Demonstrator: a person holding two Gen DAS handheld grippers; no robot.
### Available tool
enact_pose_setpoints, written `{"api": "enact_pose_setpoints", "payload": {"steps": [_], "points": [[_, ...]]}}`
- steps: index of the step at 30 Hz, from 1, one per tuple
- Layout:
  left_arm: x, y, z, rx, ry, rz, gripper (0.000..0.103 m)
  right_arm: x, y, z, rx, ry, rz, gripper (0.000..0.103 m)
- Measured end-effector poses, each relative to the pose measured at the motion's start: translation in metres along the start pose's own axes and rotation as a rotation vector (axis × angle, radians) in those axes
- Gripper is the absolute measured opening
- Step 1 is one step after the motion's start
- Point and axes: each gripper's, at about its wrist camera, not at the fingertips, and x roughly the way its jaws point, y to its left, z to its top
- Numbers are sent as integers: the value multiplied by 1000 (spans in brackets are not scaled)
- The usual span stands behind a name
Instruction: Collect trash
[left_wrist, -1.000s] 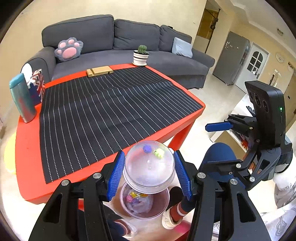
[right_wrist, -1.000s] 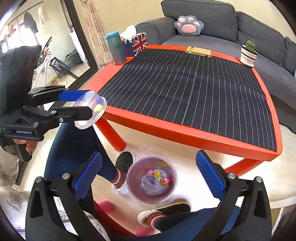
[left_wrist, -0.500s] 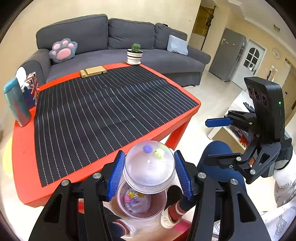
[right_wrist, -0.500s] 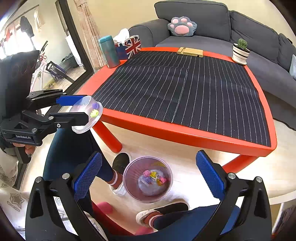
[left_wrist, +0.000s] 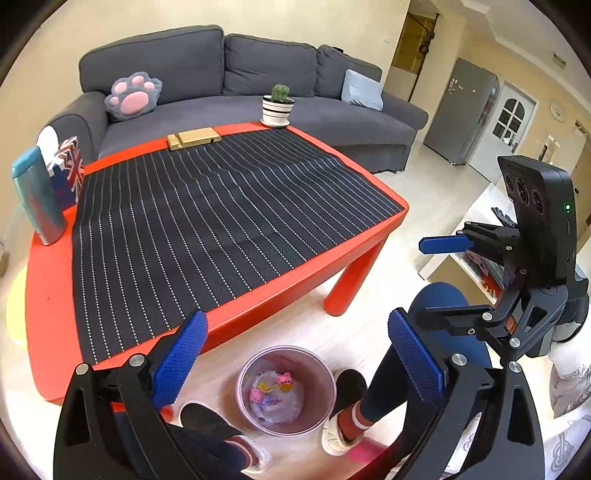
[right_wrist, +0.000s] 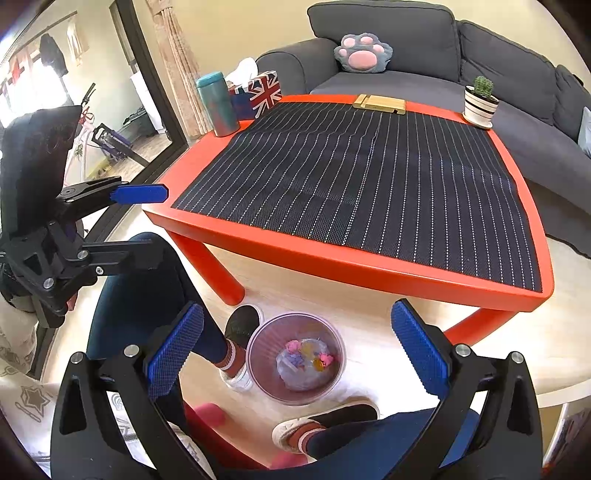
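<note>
A translucent purple trash bin (left_wrist: 320, 384) (right_wrist: 264, 354) stands on the floor between a person's feet, below the red table's near edge. Clear plastic with coloured bits (left_wrist: 275, 397) (right_wrist: 304, 363) lies inside it. My left gripper (left_wrist: 297, 354) hovers right above the bin, its jaws opening wide with nothing between them; the right wrist view shows this gripper (right_wrist: 147, 225) from the side, also bare. My right gripper (right_wrist: 295, 350) is open and empty over the same bin, and it appears as the gripper (left_wrist: 439, 280) at the right of the left wrist view.
The red table (left_wrist: 295, 280) carries a black striped mat, a wooden block (left_wrist: 192, 138), a potted cactus (left_wrist: 277, 109), a teal flask (left_wrist: 37, 195) and a flag tissue box (left_wrist: 68, 173). A grey sofa stands behind. The person's shoes (right_wrist: 242, 323) flank the bin.
The left jaws have spread wide and the clear domed cup with coloured bits that they gripped is gone from between them. The right gripper has stayed open above the bin.
</note>
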Motion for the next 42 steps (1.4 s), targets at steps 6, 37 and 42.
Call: {"api": "enact_pose_setpoints", "payload": {"steps": [6,37,42], "points": [[0,1,0,-6,2,2,95,0,1,1,0,-1,-1,100],[3,60,74,-46,-131,164,96,22,-22,109,7,-144,-131,100],[8,71,84,-68,-135,160,96,21,-26,121,19,-164,-158,100]]}}
